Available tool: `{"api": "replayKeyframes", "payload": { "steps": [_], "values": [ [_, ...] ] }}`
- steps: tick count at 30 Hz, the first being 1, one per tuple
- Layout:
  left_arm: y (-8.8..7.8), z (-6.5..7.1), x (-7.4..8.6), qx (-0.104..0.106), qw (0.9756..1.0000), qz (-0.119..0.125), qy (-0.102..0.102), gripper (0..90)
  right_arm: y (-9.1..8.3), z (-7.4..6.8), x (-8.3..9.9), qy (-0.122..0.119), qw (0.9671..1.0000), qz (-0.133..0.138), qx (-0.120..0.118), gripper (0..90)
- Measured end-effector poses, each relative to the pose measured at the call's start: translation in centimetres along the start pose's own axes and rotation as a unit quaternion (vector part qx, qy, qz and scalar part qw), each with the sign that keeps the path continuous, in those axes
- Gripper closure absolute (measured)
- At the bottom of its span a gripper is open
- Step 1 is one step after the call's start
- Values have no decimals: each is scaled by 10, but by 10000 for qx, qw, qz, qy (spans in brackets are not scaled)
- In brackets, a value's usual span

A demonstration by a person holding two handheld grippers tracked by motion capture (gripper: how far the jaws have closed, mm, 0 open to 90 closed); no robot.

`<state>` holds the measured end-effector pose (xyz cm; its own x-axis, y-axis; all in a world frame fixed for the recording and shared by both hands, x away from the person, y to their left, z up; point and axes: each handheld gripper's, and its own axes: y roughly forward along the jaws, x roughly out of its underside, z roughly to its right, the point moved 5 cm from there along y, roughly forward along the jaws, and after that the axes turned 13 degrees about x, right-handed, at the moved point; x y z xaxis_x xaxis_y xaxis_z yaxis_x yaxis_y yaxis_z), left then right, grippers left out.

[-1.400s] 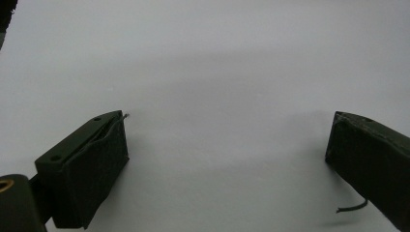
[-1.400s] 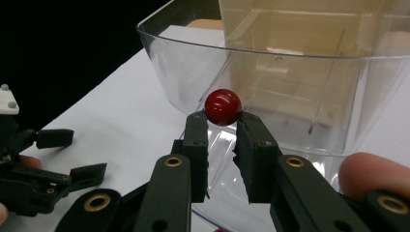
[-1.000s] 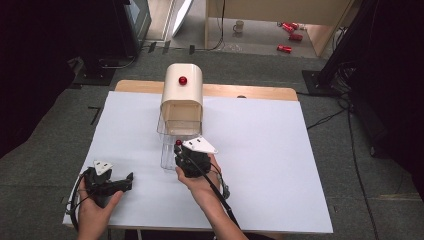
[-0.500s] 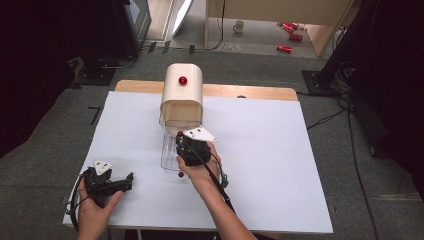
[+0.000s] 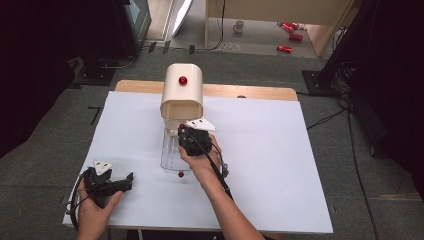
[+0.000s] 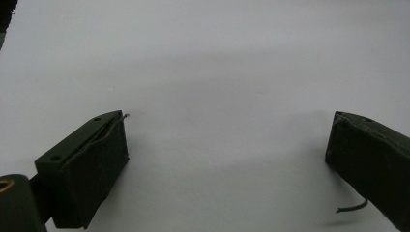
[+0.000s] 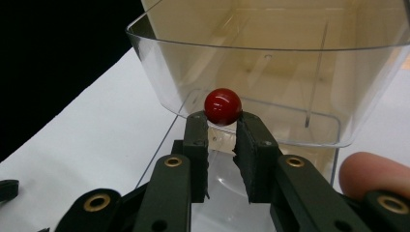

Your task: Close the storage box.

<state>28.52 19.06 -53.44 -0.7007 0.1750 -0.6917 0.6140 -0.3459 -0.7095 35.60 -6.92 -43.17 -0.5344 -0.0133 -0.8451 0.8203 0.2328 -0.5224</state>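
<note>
Now my right gripper (image 7: 222, 126) pinches the clear drawer's (image 7: 270, 72) red knob (image 7: 223, 106); next, steady pushing. My left gripper (image 5: 107, 182) rests wide open, empty, near the table's (image 5: 280, 165) front-left corner.

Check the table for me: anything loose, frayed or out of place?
A stray small red ball lies loose on the white sheet by the clear plastic drawer. On the left gripper, thin wires stick out from both jaws.

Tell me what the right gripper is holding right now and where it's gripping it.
The right gripper is shut on the red knob of the clear plastic drawer, its jaws pinching just beneath the ball. The left gripper holds nothing.
</note>
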Motion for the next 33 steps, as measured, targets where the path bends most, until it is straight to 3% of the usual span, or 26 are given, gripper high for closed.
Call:
{"api": "replayKeyframes", "payload": {
  "steps": [25,26,29,33],
  "values": [
    [0,0,0,8,10000,-6,-8,12,17,6,-12,-5,9999,-136,-86,757],
    [0,0,0,9,10000,-6,-11,12,15,6,-11,-11,9997,-181,-158,695],
    [0,0,0,7,10000,-10,-7,12,10,6,-7,-95,9993,-219,-277,640],
    [0,0,0,5,10000,-4,-4,12,-3,7,4,-297,9980,-340,-443,486]
  ]
}}
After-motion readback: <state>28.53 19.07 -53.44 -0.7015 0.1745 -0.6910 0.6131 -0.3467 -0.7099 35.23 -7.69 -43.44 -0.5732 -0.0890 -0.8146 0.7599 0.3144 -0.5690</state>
